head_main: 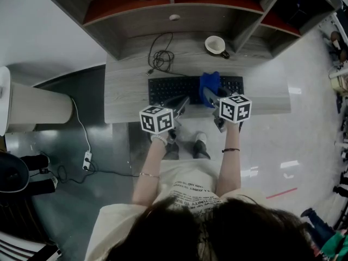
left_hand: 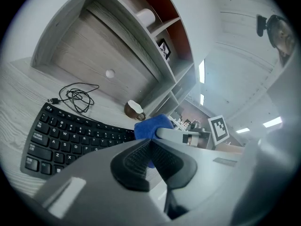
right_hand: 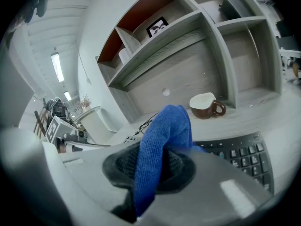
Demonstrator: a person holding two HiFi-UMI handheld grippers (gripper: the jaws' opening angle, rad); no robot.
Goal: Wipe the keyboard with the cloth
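Note:
A black keyboard lies across the grey desk. The blue cloth rests over the keyboard's right half, and my right gripper is shut on it; in the right gripper view the cloth hangs pinched between the jaws above the keys. My left gripper hovers at the keyboard's front edge near its middle, jaws shut with nothing between them. In the left gripper view the keyboard stretches left and the cloth shows beyond the jaws.
A coiled black cable lies behind the keyboard. A brown and white cup stands at the back right of the desk. Shelves rise behind. A white bin and a power strip are on the floor to the left.

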